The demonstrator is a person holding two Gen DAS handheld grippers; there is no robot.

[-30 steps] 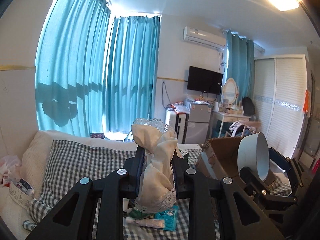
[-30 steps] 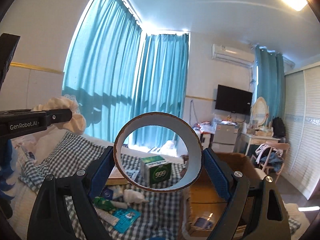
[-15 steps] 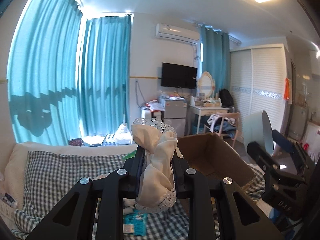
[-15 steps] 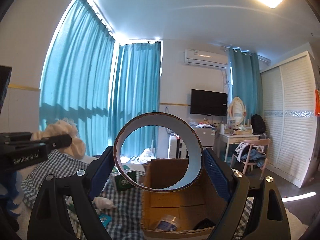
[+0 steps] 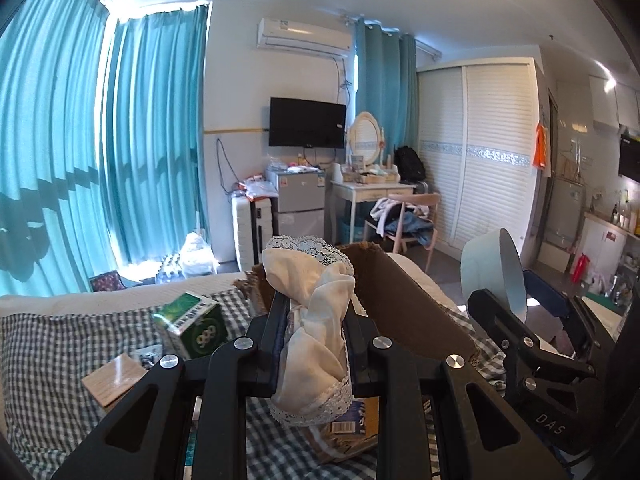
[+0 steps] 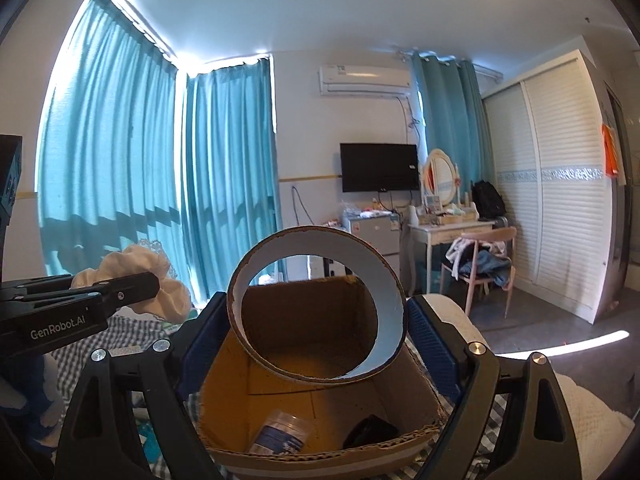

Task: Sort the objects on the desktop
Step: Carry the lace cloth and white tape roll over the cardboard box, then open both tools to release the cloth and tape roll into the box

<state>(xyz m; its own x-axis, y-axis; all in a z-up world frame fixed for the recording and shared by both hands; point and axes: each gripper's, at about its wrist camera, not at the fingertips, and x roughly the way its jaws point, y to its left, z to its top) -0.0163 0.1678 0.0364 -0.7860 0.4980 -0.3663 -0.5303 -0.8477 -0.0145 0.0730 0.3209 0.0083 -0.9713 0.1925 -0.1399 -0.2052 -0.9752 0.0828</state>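
Left tool (image 5: 316, 320) clenched on a cream lace cloth (image 5: 310, 344), held upright above the checked bed (image 5: 48, 364), near the left wall of the box (image 5: 408, 316). Right tool (image 6: 316, 320) grasps a tape ring (image 6: 318, 304) by its sides, hanging over the open box (image 6: 320, 404). Inside the box lie a clear jar (image 6: 280, 432) and a dark item (image 6: 370, 432). A green carton (image 5: 192, 324) and wood block (image 5: 114, 378) sit on the bed, left.
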